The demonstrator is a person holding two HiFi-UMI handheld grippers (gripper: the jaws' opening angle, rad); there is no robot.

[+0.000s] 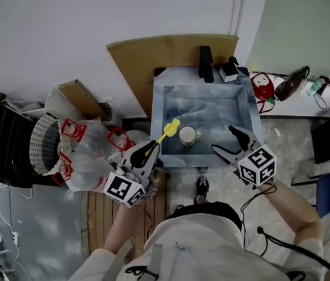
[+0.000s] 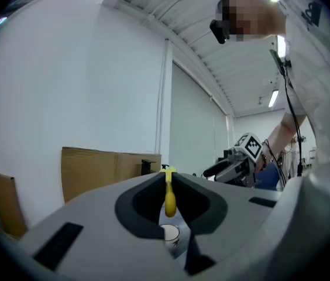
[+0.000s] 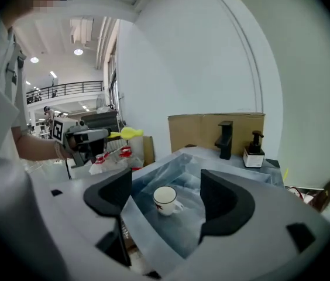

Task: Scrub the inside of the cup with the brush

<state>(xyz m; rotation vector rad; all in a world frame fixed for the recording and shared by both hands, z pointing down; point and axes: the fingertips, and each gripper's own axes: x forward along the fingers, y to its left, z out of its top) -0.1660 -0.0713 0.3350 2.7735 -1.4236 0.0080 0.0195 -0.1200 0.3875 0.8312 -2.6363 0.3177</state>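
A white cup point(image 1: 187, 135) with a dark rim stands upright in the plastic-lined sink point(image 1: 235, 107), near its front wall. My left gripper point(image 1: 152, 146) is at the sink's front left corner, shut on a yellow brush point(image 1: 168, 130) whose head points up and over the sink beside the cup. In the left gripper view the brush point(image 2: 169, 195) is pinched between the jaws, with the cup point(image 2: 169, 234) below. My right gripper point(image 1: 223, 139) stands open over the sink's front right edge, empty. In the right gripper view the cup point(image 3: 166, 200) lies ahead between the spread jaws, apart from them.
A black faucet point(image 1: 205, 63) and a soap bottle point(image 1: 229, 69) sit at the sink's back rim. Cardboard point(image 1: 153, 54) leans on the wall behind. Plastic bags point(image 1: 89, 151) and a wire basket point(image 1: 43, 142) crowd the floor on the left.
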